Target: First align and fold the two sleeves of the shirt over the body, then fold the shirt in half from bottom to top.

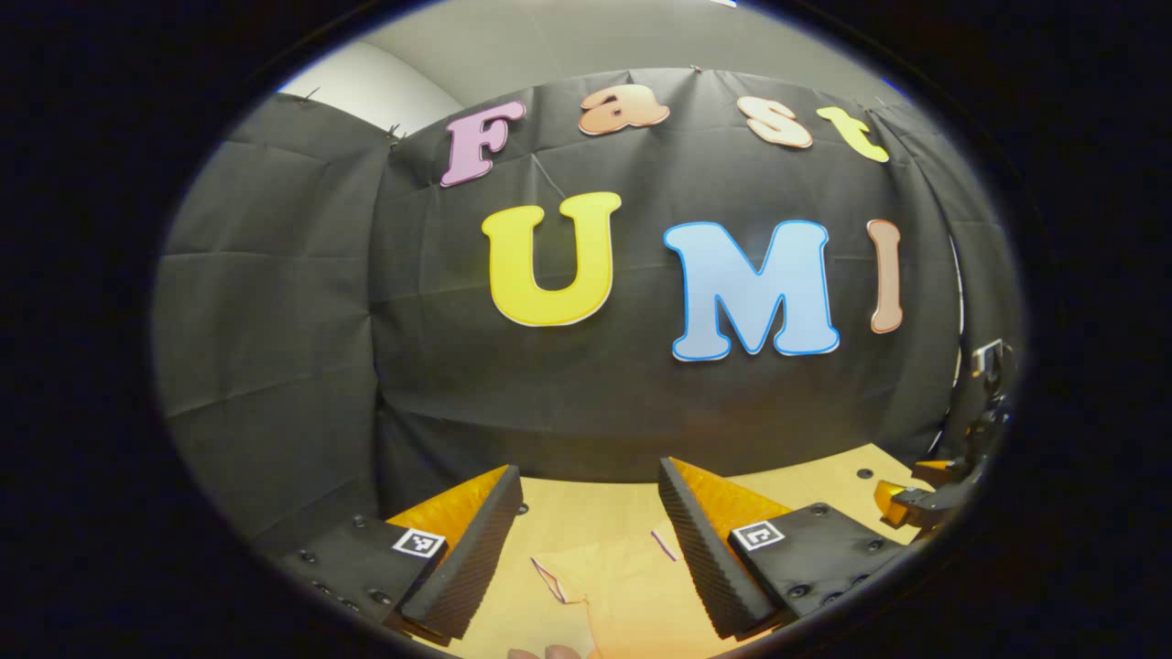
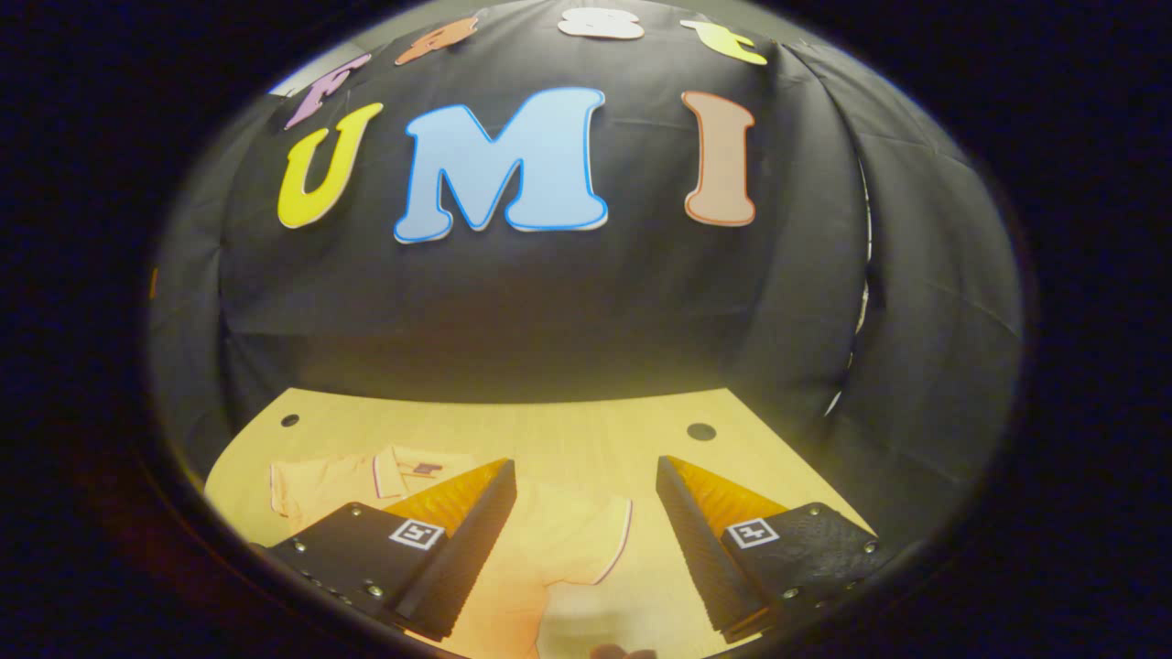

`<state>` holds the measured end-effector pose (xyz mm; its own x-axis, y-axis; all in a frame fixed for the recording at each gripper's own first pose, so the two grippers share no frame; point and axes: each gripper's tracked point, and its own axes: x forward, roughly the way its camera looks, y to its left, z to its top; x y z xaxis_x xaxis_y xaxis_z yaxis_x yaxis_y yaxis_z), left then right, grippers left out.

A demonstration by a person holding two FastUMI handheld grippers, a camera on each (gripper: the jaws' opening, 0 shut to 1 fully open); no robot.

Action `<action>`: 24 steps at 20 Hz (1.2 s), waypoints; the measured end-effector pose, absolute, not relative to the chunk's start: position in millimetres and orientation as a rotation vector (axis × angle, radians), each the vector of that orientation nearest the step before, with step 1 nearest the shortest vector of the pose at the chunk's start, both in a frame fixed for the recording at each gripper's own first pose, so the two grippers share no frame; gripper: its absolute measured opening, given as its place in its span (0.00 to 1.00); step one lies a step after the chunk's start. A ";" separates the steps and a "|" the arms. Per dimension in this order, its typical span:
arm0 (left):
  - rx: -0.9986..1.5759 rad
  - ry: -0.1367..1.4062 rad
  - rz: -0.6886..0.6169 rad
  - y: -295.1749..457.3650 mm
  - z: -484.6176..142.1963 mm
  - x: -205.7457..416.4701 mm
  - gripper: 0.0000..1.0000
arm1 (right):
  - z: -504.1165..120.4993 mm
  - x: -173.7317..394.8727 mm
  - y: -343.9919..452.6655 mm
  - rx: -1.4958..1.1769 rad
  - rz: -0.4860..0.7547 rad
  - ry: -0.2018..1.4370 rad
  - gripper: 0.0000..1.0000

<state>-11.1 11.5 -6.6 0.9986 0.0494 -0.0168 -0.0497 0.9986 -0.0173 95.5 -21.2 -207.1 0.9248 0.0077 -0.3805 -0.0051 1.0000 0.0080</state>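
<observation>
Black cloth backs my desk (image 2: 549, 426); the shirt (image 2: 549, 540) lies flat (sleeves unfolded), so I hold left claw (image 1: 591, 549) and right claw (image 2: 586, 540) released above it, ready.

Pale shirt (image 2: 540, 540) flat on table (image 2: 586, 430)
</observation>
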 end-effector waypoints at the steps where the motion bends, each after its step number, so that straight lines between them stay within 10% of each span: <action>1: -0.017 0.020 0.059 14.8 -9.0 -12.9 0.99 | -225.2 102.5 -24.3 0.013 -0.001 0.435 0.96; 21: -0.014 0.086 0.123 31.2 -26.9 -11.1 0.98 | -402.3 121.3 -25.5 0.063 -0.047 0.881 0.97; 24: -0.017 0.082 0.121 28.3 -25.5 -8.7 1.00 | -405.2 124.2 -22.8 0.073 -0.032 0.916 0.76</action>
<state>-8.7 28.3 -25.5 0.9893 0.1201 -0.0830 -0.1215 0.9925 -0.0120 124.2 -22.8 -405.2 0.6087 0.0030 -0.7934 0.0590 0.9971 0.0490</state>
